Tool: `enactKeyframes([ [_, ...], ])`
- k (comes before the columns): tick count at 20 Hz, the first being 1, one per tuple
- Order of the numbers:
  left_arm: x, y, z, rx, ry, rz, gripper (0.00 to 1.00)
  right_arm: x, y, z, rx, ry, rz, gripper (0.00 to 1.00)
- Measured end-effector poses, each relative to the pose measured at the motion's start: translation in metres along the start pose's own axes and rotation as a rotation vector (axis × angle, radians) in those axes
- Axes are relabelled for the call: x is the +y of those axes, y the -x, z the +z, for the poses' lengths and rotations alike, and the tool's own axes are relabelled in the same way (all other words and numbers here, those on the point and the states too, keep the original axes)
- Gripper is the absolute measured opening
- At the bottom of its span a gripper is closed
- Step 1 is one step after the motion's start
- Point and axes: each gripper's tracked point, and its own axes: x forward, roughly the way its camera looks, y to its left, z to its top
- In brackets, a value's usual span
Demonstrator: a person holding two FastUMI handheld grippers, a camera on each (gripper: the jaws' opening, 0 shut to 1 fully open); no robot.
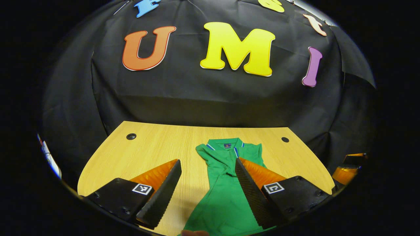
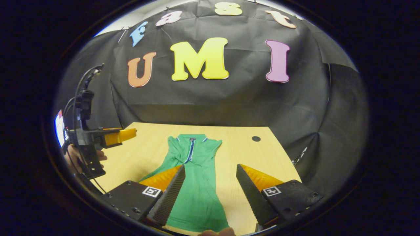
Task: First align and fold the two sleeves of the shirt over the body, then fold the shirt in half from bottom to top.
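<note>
A green polo shirt (image 1: 223, 193) lies lengthwise on the wooden table (image 1: 154, 147), collar at the far end, both sleeves folded in over the body so it forms a narrow strip. My left gripper (image 1: 208, 165) hovers open above the shirt's left side, nothing between its fingers. In the right gripper view the same shirt (image 2: 193, 183) runs from the collar down to the near edge. My right gripper (image 2: 210, 170) is open above its right half. The left gripper (image 2: 126, 134), held by a hand, shows at the left of that view.
The table has round cable holes at the far left (image 1: 131, 136) and far right (image 1: 285, 139). Black cloth walls close in behind and beside the table. Bare wood lies on either side of the shirt. A fingertip (image 2: 216, 232) shows at the bottom edge.
</note>
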Motion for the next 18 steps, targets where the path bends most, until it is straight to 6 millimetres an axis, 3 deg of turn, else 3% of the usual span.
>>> enactKeyframes([
  [4, 0.016, 0.046, -0.043, 0.014, -0.039, -0.01, 1.0, -0.001, 0.024, -0.025, 0.024, 0.053, -0.002, 0.96],
  [6, 0.021, 0.065, -0.066, 0.039, -0.038, -0.01, 1.0, 0.004, 0.033, -0.048, 0.073, 0.059, 0.02, 0.93],
  [7, 0.021, 0.073, -0.08, 0.059, -0.025, -0.014, 1.0, 0.006, 0.037, -0.062, 0.105, 0.058, 0.026, 0.96],
  [14, 0.033, 0.094, -0.214, 0.394, 0.034, -0.077, 1.0, 0.002, 0.044, -0.163, 0.373, -0.026, 0.028, 0.97],
  [18, 0.053, 0.097, -0.26, 0.529, 0.044, -0.05, 1.0, -0.014, 0.037, -0.204, 0.507, -0.014, -0.014, 0.96],
])
